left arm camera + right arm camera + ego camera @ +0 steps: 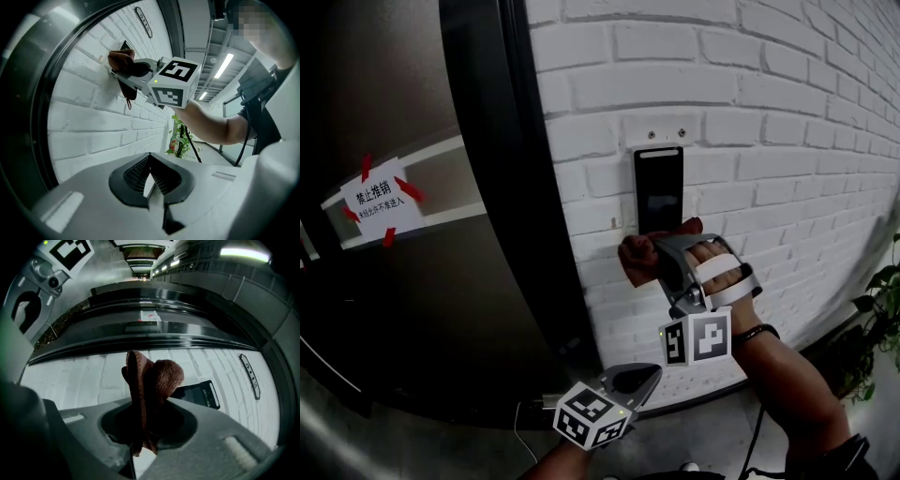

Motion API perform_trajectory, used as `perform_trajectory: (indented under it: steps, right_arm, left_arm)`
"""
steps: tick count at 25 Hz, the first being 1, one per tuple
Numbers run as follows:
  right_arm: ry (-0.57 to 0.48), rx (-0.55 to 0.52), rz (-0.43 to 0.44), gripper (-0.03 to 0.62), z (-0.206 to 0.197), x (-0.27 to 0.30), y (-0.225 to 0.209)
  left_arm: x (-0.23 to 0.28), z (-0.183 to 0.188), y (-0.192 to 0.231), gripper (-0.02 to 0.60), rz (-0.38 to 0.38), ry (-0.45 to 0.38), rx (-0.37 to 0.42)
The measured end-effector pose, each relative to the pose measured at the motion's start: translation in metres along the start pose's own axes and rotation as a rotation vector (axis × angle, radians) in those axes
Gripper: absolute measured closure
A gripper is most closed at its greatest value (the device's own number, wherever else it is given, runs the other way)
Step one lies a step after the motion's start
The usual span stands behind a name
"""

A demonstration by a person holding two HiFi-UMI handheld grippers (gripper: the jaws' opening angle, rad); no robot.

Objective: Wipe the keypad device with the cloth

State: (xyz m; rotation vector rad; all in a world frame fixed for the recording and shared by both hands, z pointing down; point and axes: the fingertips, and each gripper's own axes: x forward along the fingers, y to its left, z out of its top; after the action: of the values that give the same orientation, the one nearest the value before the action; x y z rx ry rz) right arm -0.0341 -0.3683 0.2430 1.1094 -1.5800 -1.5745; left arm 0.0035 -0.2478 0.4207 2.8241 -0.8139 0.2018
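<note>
Looking down from the head view, the right gripper [659, 255] is up at the white brick wall [769, 112], clenched on a reddish-brown cloth [637, 260], and that bunched cloth sits right at the bottom edge of the black keypad device [658, 187] mounted upright on the bricks. The right hand [719, 272] wraps the handle, its marker cube [696, 339] just below it. Down low, well apart from the wall work, the left gripper [645, 377] hangs with its own cube [592, 414] towards the camera. Off to the left there's the dark door [422, 309] with a white paper sign [380, 202] taped on in red. Over to the left gripper view: the left gripper's [150, 160] jaws are closed tip to tip with nothing between them, and beyond them the cloth [123, 62] shows against the bricks just under the dark edge of the keypad device [125, 45], a leafy plant [178, 136] further along the wall. Now the right gripper view: the right gripper [143, 414] has its jaws clamped on the cloth [153, 378], which rises in a folded lump and overlaps the near end of the keypad device [199, 394]; whether it actually presses on the device can't be made out.
</note>
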Motion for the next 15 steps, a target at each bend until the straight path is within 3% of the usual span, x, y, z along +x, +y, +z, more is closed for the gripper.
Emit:
perform_trajectory:
  steps: [5,9,15]
  right_arm:
    - [0.004,0.019,0.016,0.539,-0.001,-0.002,0.007]
    - [0.025,0.029,0.084,0.539,-0.006,0.002,0.024]
    - [0.040,0.194,0.129,0.539,-0.016,-0.022,0.043]
  left_arm:
    - [-0.002,-0.002,-0.001,0.565,0.003,0.002,-0.004]
    - [-0.006,-0.004,0.002,0.565,0.007,0.006,-0.006]
    - [-0.022,-0.011,0.005,0.565,-0.001,0.018,-0.009]
